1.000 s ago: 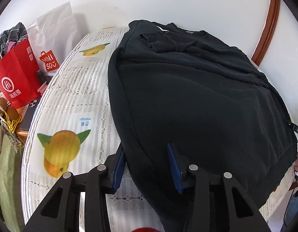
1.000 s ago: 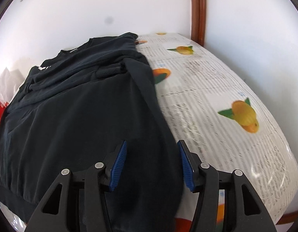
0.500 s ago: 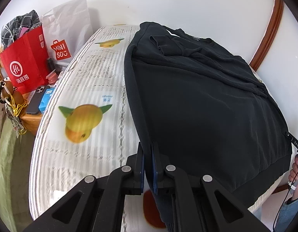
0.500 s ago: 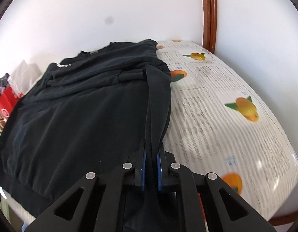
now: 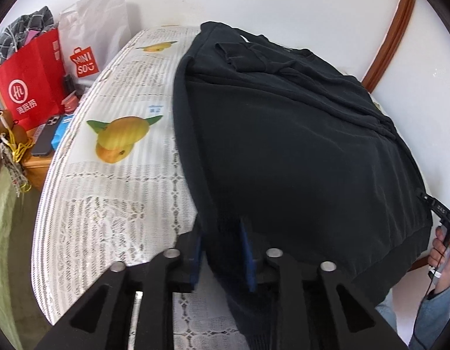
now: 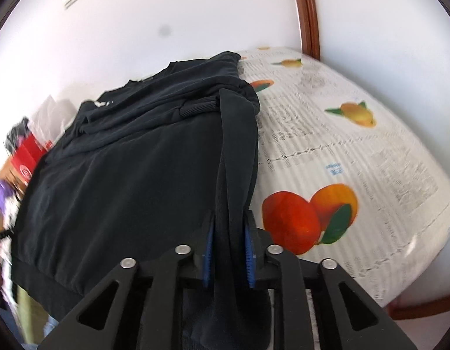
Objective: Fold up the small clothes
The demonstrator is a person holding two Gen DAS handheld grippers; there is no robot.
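A bed with a white cover printed with oranges and grey newsprint-like text, too small to read, fills both views; its near edge is cut off by the tongs' bodies. On it lies a black sweatshirt, spread flat with its sleeves folded across the chest, its hem towards the cameras. The lowest part of the hem is hidden behind the tongs in both views, and the far collar is only partly visible.

Left tongs: jaws opening, with the sweatshirt's left lower corner between the blue pads; whether the pads still press the cloth cannot be told. Right tongs: jaws opening, a hanging fold of the sweatshirt's right edge between the pads, with narrow gaps visible on both sides of the cloth.

Beside the bed, in the left view: a red paper bag bearing a white circular logo and Chinese characters; a white bag with a red panel reading "MINISO"; a dark phone on a wooden nightstand. A person's hand, cut off at the right edge, grips a black handle. The right view's left margin is motion-blurred.
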